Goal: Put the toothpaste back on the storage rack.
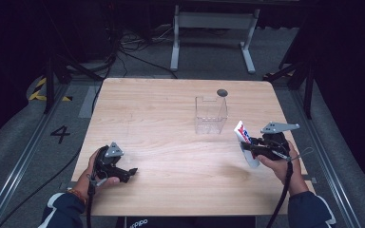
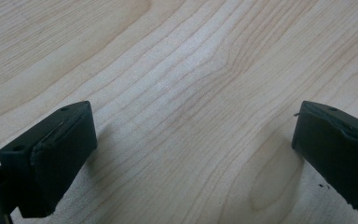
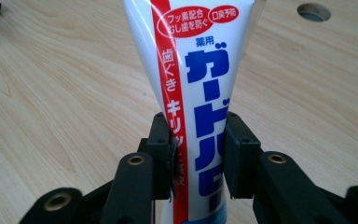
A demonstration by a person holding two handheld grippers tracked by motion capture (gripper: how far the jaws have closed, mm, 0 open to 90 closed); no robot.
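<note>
Left gripper (image 1: 132,172), lower left of frame: jaws spread wide over bare table (image 1: 171,156). Right gripper (image 1: 243,146), lower right: jaws clamped on toothpaste tube (image 3: 200,88) (white, red stripe). Clear box (image 1: 211,115), centre, beyond.

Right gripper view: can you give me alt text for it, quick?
The right claw is clamped on a white toothpaste tube with a red stripe and blue Japanese lettering, which rises up the middle of the view. Behind it lies the light wooden table, with a round hole at the upper right.
</note>
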